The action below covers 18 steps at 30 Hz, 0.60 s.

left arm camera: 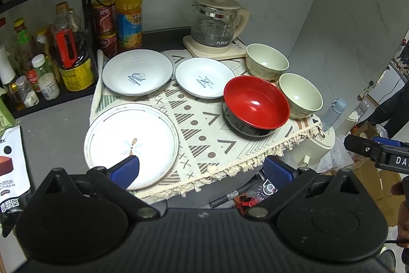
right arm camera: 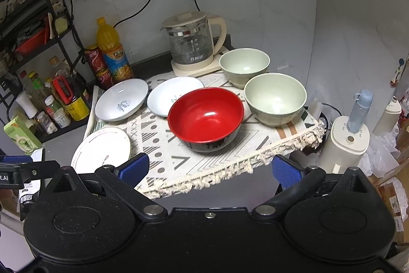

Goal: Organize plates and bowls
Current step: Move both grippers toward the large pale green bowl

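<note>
Countertop clutter frames the left wrist view: a patterned cloth (left arm camera: 204, 124) carries a flower plate (left arm camera: 131, 145), two white dishes (left arm camera: 138, 72) (left arm camera: 204, 78), a red bowl (left arm camera: 257, 102) on a dark saucer, and two green bowls (left arm camera: 267, 60) (left arm camera: 300, 95); all are empty. My left gripper (left arm camera: 204, 168) hangs wide, holding nothing, one finger over the flower plate's rim. I judge the fringed cloth overhangs the edge; snagging it could drag crockery off. From the right wrist view, my right gripper (right arm camera: 212, 169) is equally wide and empty, short of the red bowl (right arm camera: 205, 117). The kettle (right arm camera: 191, 42) stands just behind; a careless lift could strike it.
</note>
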Motion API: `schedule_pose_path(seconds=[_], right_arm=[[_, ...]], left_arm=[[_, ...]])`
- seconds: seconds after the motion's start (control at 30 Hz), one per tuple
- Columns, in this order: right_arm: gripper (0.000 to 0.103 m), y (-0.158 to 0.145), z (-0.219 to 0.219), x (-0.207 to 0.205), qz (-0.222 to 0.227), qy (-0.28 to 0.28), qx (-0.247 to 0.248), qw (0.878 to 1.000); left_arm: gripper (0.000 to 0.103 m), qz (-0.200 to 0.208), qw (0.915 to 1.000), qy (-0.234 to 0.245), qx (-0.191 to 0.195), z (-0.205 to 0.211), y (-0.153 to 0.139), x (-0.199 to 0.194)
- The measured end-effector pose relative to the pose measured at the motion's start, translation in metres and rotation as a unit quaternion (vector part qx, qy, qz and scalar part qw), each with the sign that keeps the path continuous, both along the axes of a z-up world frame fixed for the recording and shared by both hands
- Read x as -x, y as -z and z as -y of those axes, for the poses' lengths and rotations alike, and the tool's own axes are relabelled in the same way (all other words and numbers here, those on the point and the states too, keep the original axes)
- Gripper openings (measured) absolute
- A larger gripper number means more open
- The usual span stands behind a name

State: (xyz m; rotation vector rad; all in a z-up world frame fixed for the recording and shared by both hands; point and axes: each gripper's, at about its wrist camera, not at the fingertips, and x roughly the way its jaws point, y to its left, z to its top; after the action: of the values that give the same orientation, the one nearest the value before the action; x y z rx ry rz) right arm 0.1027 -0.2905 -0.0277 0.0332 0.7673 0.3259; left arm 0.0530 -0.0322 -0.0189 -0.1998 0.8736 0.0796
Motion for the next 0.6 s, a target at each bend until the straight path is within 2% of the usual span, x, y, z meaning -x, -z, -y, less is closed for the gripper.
schedule_pose_path(seconds=[0.27, 0.6], right_arm=[[0.103, 0.010, 0.019, -0.035, 0.000, 0.022, 0.000, 1.000], [0.099, 0.021, 0.045, -0.090, 0.004, 0.031, -0.008, 0.999]], left_arm=[[0.102, 0.003, 1.0000, 0.003, 0.009, 0.011, 0.010, -0.043], [0.100, 0.002, 0.9992, 0.025, 0.030, 0.038, 0.025, -0.119]])
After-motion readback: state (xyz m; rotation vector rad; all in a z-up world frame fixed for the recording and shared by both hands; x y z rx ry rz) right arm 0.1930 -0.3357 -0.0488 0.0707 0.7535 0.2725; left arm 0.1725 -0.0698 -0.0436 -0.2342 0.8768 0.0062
